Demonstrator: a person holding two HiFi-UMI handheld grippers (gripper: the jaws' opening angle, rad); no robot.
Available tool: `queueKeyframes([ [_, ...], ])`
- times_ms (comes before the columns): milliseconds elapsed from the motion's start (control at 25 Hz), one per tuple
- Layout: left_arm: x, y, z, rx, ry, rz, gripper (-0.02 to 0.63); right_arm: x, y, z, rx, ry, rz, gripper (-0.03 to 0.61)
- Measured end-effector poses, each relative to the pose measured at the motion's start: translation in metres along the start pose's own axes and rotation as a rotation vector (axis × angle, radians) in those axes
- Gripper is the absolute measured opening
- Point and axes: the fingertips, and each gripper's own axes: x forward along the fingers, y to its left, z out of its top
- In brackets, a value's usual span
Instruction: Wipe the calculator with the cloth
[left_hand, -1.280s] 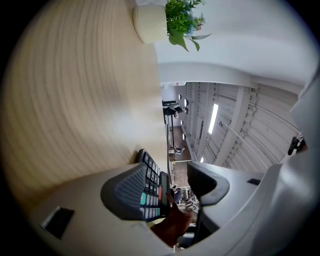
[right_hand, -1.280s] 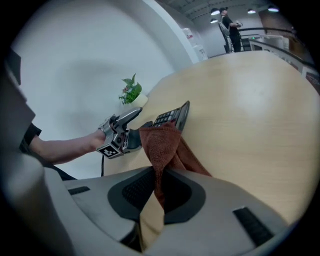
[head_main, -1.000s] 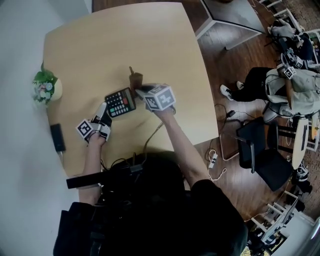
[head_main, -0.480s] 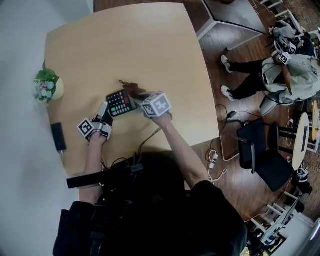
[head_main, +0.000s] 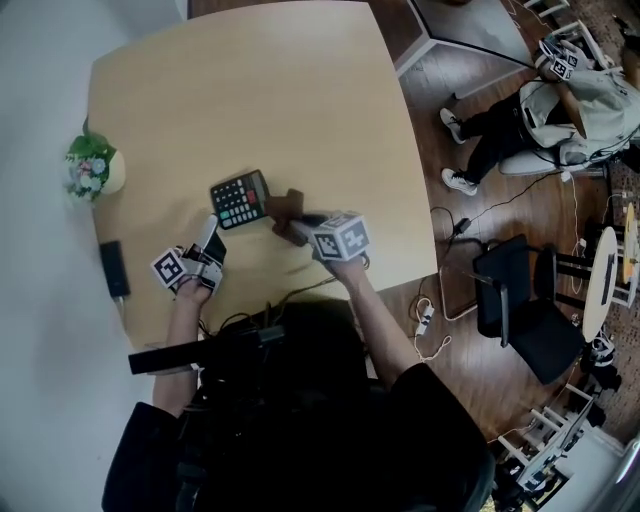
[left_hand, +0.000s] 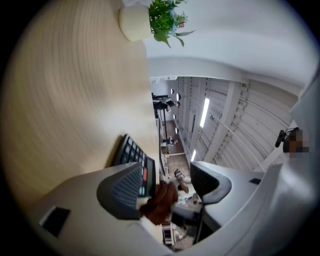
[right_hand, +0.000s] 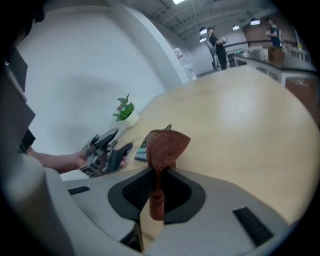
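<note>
Lying flat on the wooden table (head_main: 300, 90), the calculator (head_main: 240, 199) sits a bit left of the middle of the head view. The right gripper (head_main: 297, 222) has its jaws pinched tight on the brown cloth (head_main: 285, 205), which bunches up just beside the calculator's right edge. The left gripper (head_main: 210, 243) is down to the calculator's lower left, not touching it. Its jaws have just been opening and stand wide apart with nothing held between them. A small plant (head_main: 92, 168) stands at the table's left edge.
</note>
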Motion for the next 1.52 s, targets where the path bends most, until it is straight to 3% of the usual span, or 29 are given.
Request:
queueKeyframes([
  [80, 0.000, -0.001, -0.037, -0.062, 0.105, 0.005, 0.291, 0.000, -0.027, 0.053, -0.079, -0.074, -0.081, 0.041],
  [160, 0.000, 0.013, -0.072, -0.143, 0.173, 0.055, 0.320, 0.020, -0.041, 0.101, -0.163, -0.105, -0.106, 0.043],
  [240, 0.002, 0.030, -0.086, -0.217, 0.153, 0.108, 0.339, 0.053, -0.041, 0.132, -0.239, -0.072, -0.076, 0.043],
  [320, 0.006, 0.037, -0.083, -0.258, 0.082, 0.124, 0.348, 0.088, -0.034, 0.139, -0.326, 0.036, -0.019, 0.043],
  [440, 0.015, 0.037, -0.072, -0.230, 0.026, 0.134, 0.348, 0.114, -0.024, 0.120, -0.397, 0.193, 0.053, 0.043],
  [640, 0.008, 0.041, -0.044, -0.199, 0.019, 0.166, 0.348, 0.092, -0.028, 0.093, -0.280, 0.183, 0.059, 0.041],
  [800, 0.007, 0.048, -0.001, -0.185, 0.001, 0.149, 0.348, 0.065, -0.012, 0.041, -0.136, 0.183, 0.043, 0.041],
  [920, 0.016, 0.045, 0.012, -0.162, 0.058, 0.127, 0.347, 0.052, 0.003, 0.008, 0.032, 0.099, 0.032, 0.041],
  [1000, 0.019, 0.043, 0.011, -0.153, 0.077, 0.120, 0.341, 0.042, -0.005, 0.009, 0.114, 0.018, -0.008, 0.041],
  [1120, 0.016, 0.048, 0.009, -0.128, 0.071, 0.131, 0.292, 0.039, -0.030, 0.046, 0.091, -0.065, -0.071, 0.043],
  [1240, 0.015, 0.050, 0.010, -0.138, 0.059, 0.134, 0.279, 0.061, -0.039, 0.100, 0.002, -0.094, -0.043, 0.043],
  [1320, 0.015, 0.050, 0.010, -0.151, 0.049, 0.129, 0.278, 0.086, -0.042, 0.119, -0.045, -0.054, -0.023, 0.043],
  [1440, 0.012, 0.052, 0.011, -0.158, 0.021, 0.134, 0.262, 0.112, -0.043, 0.108, -0.045, 0.038, -0.004, 0.043],
  [1520, 0.011, 0.053, 0.012, -0.158, 0.004, 0.140, 0.252, 0.110, -0.035, 0.091, 0.002, 0.047, 0.021, 0.043],
])
